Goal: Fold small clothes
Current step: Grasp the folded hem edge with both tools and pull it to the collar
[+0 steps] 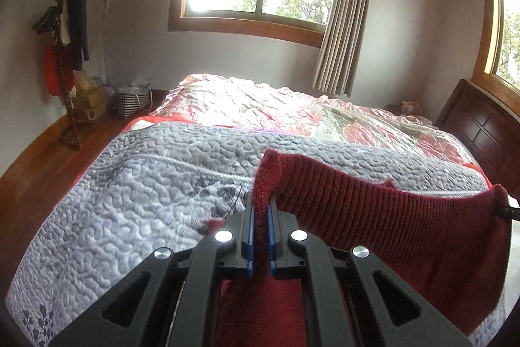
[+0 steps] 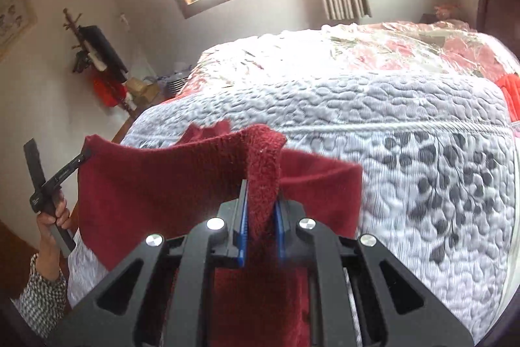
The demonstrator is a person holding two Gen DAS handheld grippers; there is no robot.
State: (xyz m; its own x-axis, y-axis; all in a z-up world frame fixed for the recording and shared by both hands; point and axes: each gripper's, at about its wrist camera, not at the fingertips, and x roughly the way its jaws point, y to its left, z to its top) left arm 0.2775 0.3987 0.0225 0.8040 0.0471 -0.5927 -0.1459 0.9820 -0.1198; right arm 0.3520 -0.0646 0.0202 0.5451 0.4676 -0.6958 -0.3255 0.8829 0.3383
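A dark red knitted garment point(image 1: 373, 210) hangs stretched in the air above the bed, held at two corners. My left gripper point(image 1: 261, 204) is shut on one bunched corner, with red knit rising between its blue pads. My right gripper point(image 2: 261, 194) is shut on the other corner, a thick fold of the red garment point(image 2: 162, 184) standing up between its fingers. In the right wrist view the left gripper point(image 2: 83, 156) shows at the far left, pinching the cloth's edge, with a hand point(image 2: 52, 220) on its handle. The right gripper's tip point(image 1: 507, 207) peeks in at the left wrist view's right edge.
Below lies a bed with a grey-white quilted cover point(image 1: 130, 184) and a floral pink bedspread point(image 1: 292, 106) beyond it. A coat rack point(image 1: 68, 38) and bags point(image 1: 130, 100) stand in the far left corner on the wooden floor. A dark headboard point(image 1: 481, 126) is at the right.
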